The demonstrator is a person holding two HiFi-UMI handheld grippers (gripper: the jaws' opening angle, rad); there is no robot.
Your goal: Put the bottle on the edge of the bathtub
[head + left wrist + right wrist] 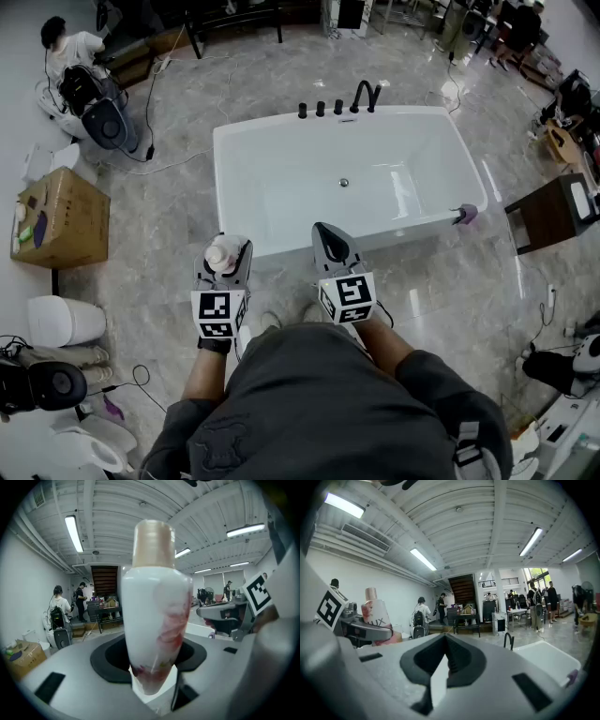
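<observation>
A white bottle [222, 254] with a pale pink cap and a red print stands upright between the jaws of my left gripper [225, 259]. In the left gripper view the bottle [154, 620] fills the middle, and the left gripper [152, 670] is shut on its lower body. My right gripper [333, 246] is beside it to the right, jaws together and empty. Both grippers hover just in front of the near rim of the white bathtub [394, 114]. From the right gripper [440, 667] view the bottle [375, 616] shows at the left and the bathtub [543, 658] at the lower right.
Black taps [339, 105] stand on the tub's far rim. A small purple item [466, 215] sits on its right near corner. A cardboard box [58, 217] is at the left, a dark side table [553, 211] at the right. A person [70, 56] crouches far left.
</observation>
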